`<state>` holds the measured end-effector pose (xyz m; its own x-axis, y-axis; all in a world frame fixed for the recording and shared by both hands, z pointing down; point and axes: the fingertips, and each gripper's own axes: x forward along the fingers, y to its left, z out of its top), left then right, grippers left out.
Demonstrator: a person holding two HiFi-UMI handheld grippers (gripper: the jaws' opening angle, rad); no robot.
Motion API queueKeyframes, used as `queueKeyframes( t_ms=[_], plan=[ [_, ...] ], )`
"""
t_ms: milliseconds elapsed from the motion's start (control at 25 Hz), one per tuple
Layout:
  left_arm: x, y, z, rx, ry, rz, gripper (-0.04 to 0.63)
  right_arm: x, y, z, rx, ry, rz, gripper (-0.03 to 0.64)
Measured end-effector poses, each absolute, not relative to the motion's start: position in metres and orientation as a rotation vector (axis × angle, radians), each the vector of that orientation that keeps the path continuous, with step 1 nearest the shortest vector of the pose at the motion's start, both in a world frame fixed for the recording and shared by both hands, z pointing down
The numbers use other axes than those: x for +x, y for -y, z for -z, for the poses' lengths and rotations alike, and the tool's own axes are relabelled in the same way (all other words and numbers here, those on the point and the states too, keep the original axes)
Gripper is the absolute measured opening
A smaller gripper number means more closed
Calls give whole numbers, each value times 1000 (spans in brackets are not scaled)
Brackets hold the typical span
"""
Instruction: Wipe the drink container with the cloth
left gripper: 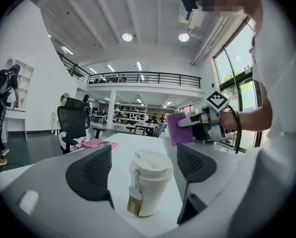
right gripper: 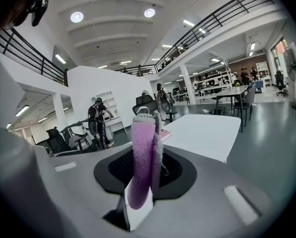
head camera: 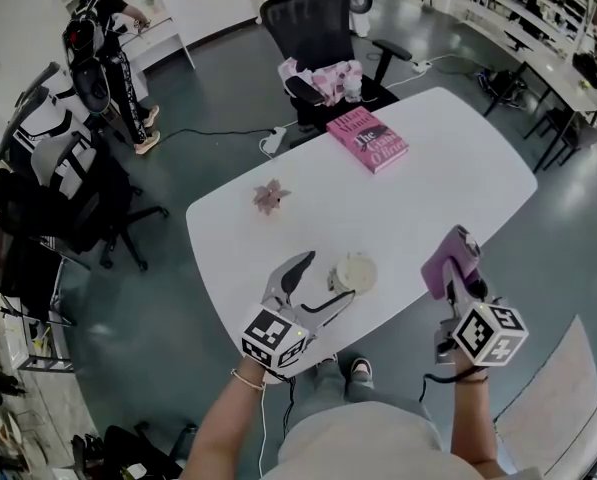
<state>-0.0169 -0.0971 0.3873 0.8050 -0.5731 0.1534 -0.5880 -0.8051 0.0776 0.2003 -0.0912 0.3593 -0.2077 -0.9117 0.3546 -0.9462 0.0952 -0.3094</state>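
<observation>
A white lidded paper cup (head camera: 355,273) with a tea tag stands upright near the white table's (head camera: 428,188) front edge. My left gripper (head camera: 323,283) is open just left of it. In the left gripper view the cup (left gripper: 148,182) stands between the two dark pads (left gripper: 90,175) with a gap on each side. My right gripper (head camera: 456,260) hangs above the table's right front edge, shut on a folded purple cloth (head camera: 444,258). That cloth (right gripper: 144,157) sticks up from the jaws in the right gripper view. The left gripper view also shows the cloth (left gripper: 177,130) to the cup's right.
A pink book (head camera: 367,139) lies at the table's far side and a small crumpled pink thing (head camera: 270,197) at its left. A black office chair (head camera: 323,38) with pink fabric stands behind the table. More chairs (head camera: 58,188) and a standing person (head camera: 108,48) are at the left.
</observation>
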Motion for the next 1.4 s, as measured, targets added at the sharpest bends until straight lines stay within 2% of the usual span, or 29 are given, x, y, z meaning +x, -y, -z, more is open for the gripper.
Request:
queueKeyframes(
  t_ms=[640, 1080, 1240, 1400],
  plan=[
    [11, 96, -427, 2965, 592, -423, 416, 198, 89, -376, 1897, 2223, -797, 81],
    [21, 97, -439, 2962, 546, -452, 417, 202, 89, -382, 1880, 2196, -850, 81],
    [22, 98, -439, 2977, 558, -461, 383, 199, 89, -384, 1858, 2197, -862, 81],
    [23, 98, -439, 2978, 551, -462, 382, 198, 91, -383, 1836, 2202, -857, 81]
  ],
)
